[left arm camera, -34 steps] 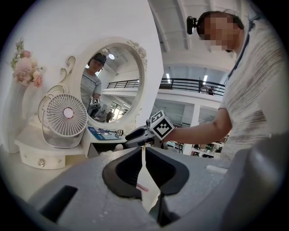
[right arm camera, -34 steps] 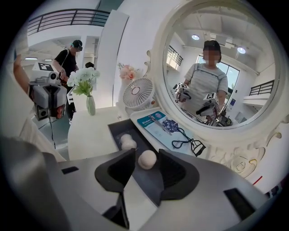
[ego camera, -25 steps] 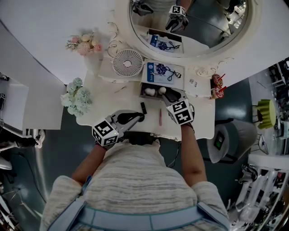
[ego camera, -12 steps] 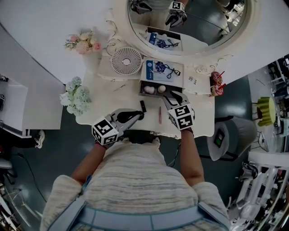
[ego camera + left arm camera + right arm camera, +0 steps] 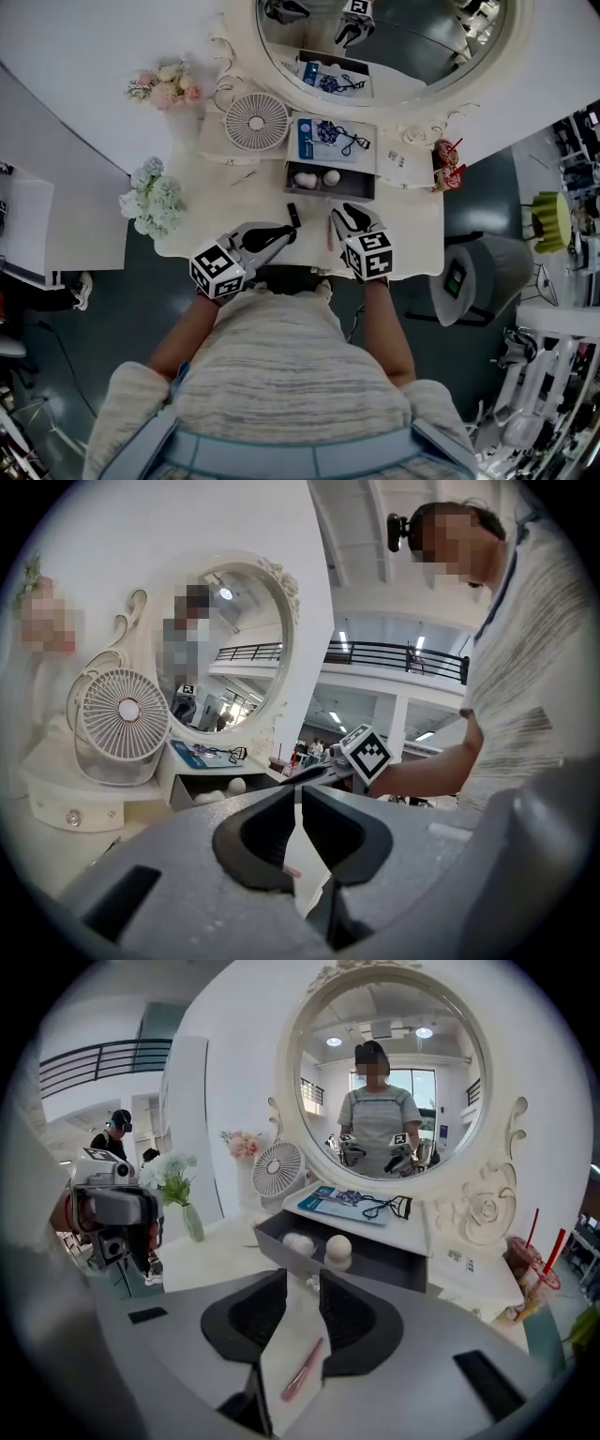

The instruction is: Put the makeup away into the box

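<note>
A slim pink makeup pen (image 5: 330, 234) lies on the white dressing table (image 5: 403, 225), seen again under my right jaws as the pink pen (image 5: 302, 1370). My right gripper (image 5: 337, 218) hovers over it, tilted down. Its jaws are closing, a gap still shows and the pads touch nothing (image 5: 302, 1283). Behind it the grey drawer box (image 5: 323, 193) stands pulled out, with a white puff (image 5: 306, 179) and a round sponge (image 5: 331, 177) inside. A short black tube (image 5: 292, 215) lies near my left gripper (image 5: 292, 233), which is held level, shut and empty (image 5: 298, 794).
A blue card with an eyelash curler (image 5: 328, 139) lies on the cabinet top above the drawer. A white fan (image 5: 256, 122) stands to its left, a vase of pale flowers (image 5: 150, 197) at the table's left end, a red cup with straws (image 5: 448, 167) at the right. The oval mirror (image 5: 412, 47) backs the table.
My right gripper has drawn back from the drawer toward the table's front edge, over the pink pen, and its jaws have narrowed. The left gripper has stayed put.
</note>
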